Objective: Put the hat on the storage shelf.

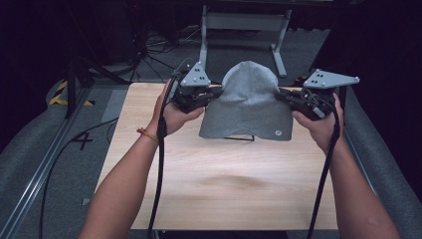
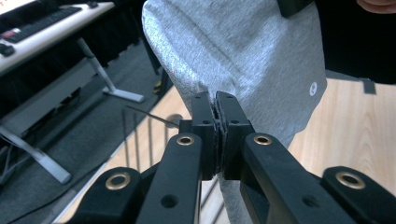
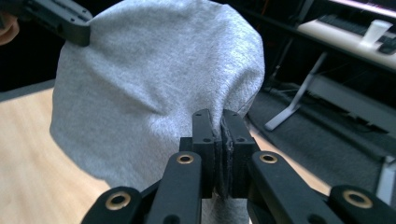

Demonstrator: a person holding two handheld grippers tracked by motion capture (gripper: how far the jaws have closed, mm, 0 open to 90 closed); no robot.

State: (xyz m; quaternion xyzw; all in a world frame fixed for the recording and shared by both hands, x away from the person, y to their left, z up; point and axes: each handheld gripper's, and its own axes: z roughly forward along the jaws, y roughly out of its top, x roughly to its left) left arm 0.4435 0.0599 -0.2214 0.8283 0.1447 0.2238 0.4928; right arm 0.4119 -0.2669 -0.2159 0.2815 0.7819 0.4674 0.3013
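The wooden table (image 1: 219,184) takes up the middle of the high view, with grey floor and a metal stand behind it. Over its far half hangs a grey beanie (image 1: 247,102), the largest thing on it, raised dome up and draped over a thin black wire stand (image 1: 239,138) whose foot shows just under the hem. A small round badge (image 1: 277,133) sits near the hat's lower right corner.

2 hands come in from below. The left hand (image 1: 174,117) carries the left gripper (image 1: 215,92) at the hat's left edge, and the right hand (image 1: 318,122) carries the right gripper (image 1: 281,93) at the hat's right edge, so the hat is stretched between the 2.

In the left gripper view, the left gripper's (image 2: 215,105) jaws are pressed together with a fold of the beanie (image 2: 243,51) pinched between them; only a thin line of fabric separates the pads. The wire stand's (image 2: 147,119) bars show just to the left of the jaws.

In the right gripper view, the right gripper (image 3: 217,122) is likewise clamped tight on the beanie (image 3: 154,84), grey knit squeezed between its pads. The hem appears to hang just clear of the tabletop, though the angle makes that hard to judge.
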